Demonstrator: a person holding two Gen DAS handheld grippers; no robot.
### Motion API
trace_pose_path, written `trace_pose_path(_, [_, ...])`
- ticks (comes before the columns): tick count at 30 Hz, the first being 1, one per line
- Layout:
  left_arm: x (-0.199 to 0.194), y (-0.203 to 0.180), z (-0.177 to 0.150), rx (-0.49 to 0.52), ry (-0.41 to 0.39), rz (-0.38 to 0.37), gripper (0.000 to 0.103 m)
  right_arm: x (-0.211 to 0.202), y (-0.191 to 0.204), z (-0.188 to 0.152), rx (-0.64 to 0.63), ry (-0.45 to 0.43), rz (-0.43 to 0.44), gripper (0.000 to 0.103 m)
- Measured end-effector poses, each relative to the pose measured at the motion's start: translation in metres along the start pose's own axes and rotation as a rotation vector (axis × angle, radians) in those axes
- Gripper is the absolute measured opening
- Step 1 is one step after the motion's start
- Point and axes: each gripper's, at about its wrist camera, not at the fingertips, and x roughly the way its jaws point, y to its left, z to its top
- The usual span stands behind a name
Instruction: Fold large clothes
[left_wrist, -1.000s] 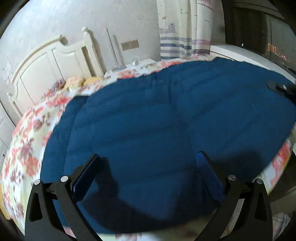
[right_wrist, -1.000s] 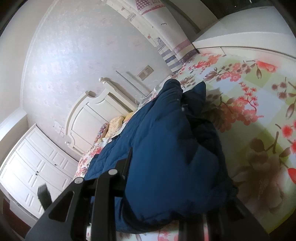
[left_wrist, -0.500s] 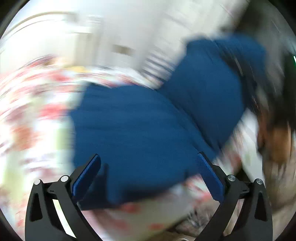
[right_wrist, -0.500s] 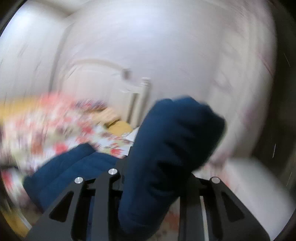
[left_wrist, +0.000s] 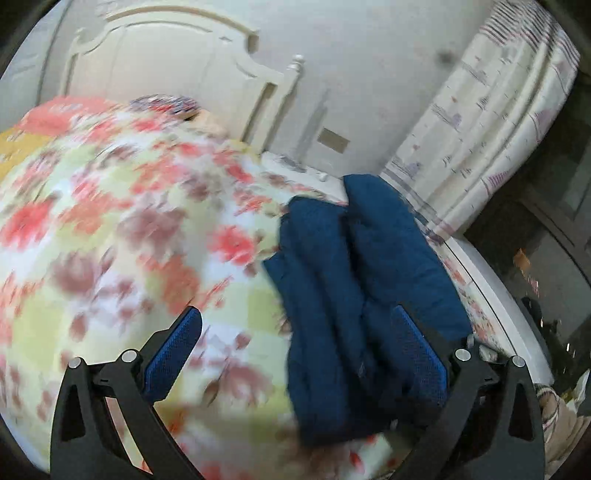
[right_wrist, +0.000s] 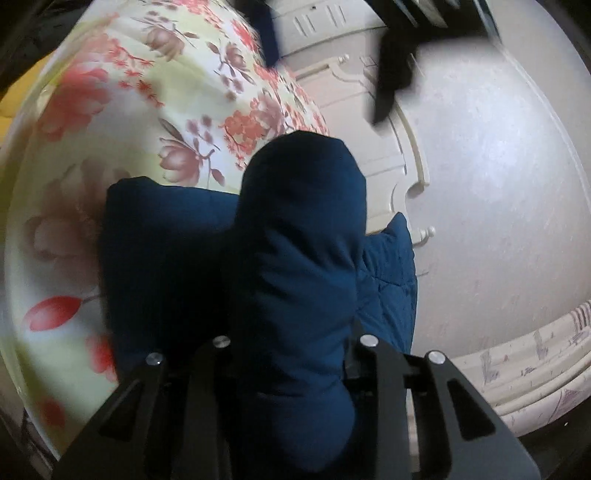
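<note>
While no writing shows, right gripper (right_wrist: 291, 354) pinches blue coat (right_wrist: 295, 236).

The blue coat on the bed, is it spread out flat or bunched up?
Bunched up. The blue coat lies in thick doubled folds on the flowery bedspread, and a puffy lump of it sits between the right gripper's opening jaws.

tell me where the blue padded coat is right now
In the right wrist view the blue padded coat fills the centre, bunched between the right gripper fingers as they open, on the floral bedspread.
</note>
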Motion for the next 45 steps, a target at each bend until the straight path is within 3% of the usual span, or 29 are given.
trace_pose_path(6, [0.048,-0.101,0.077,0.259,0.040,-0.083,0.098,-0.017,0.004,-0.002,0.001,-0.067,0.004,0.032])
trace_pose_path(8, [0.080,-0.140,0.095,0.375,0.070,-0.061,0.098,-0.026,0.001,-0.005,0.014,-0.096,0.026,0.032])
trace_pose_path(11, [0.136,-0.163,0.105,0.454,0.167,0.000,0.098,-0.035,-0.003,-0.009,0.030,-0.130,0.048,0.032])
trace_pose_path(14, [0.181,-0.148,0.100,0.456,0.251,0.134,0.098,-0.043,-0.014,-0.017,0.086,-0.157,0.105,0.035])
trace_pose_path(16, [0.200,-0.122,0.085,0.465,0.282,0.247,0.099,-0.054,-0.032,-0.022,0.181,-0.200,0.205,0.044])
trace_pose_path(17, [0.202,-0.107,0.078,0.450,0.292,0.230,0.099,-0.063,-0.046,-0.027,0.259,-0.235,0.292,0.048])
trace_pose_path(18, [0.202,-0.095,0.073,0.417,0.294,0.202,0.099,-0.074,-0.068,-0.037,0.377,-0.288,0.399,0.048])
trace_pose_path(21, [0.196,-0.064,0.068,0.322,0.298,0.169,0.099,-0.079,-0.123,-0.066,0.703,-0.380,0.611,0.045])
trace_pose_path(23, [0.195,-0.061,0.065,0.330,0.286,0.172,0.099,-0.072,-0.147,-0.078,0.845,-0.386,0.627,0.036])
trace_pose_path(25, [0.198,-0.066,0.062,0.354,0.274,0.196,0.099,-0.056,-0.159,-0.078,0.920,-0.321,0.569,0.035])
trace_pose_path(27, [0.196,-0.070,0.058,0.376,0.251,0.217,0.099,-0.044,-0.146,-0.063,0.862,-0.244,0.570,0.036])
trace_pose_path(29, [0.191,-0.065,0.055,0.361,0.235,0.206,0.099,-0.029,-0.100,-0.036,0.689,-0.131,0.612,0.037])
trace_pose_path(30, [0.190,-0.059,0.054,0.337,0.228,0.198,0.099,-0.026,-0.070,-0.025,0.576,-0.095,0.520,0.037])
trace_pose_path(32, [0.188,-0.047,0.051,0.300,0.216,0.187,0.099,-0.027,-0.044,-0.016,0.488,-0.104,0.415,0.038])
trace_pose_path(35, [0.184,-0.037,0.045,0.267,0.194,0.172,0.099,-0.027,-0.042,-0.014,0.497,-0.087,0.434,0.038])
trace_pose_path(40, [0.185,-0.046,0.042,0.307,0.160,0.237,0.099,-0.020,-0.042,-0.015,0.521,-0.086,0.447,0.038])
trace_pose_path(45, [0.182,-0.035,0.035,0.246,0.126,0.202,0.099,-0.023,-0.045,-0.018,0.525,-0.082,0.448,0.038])
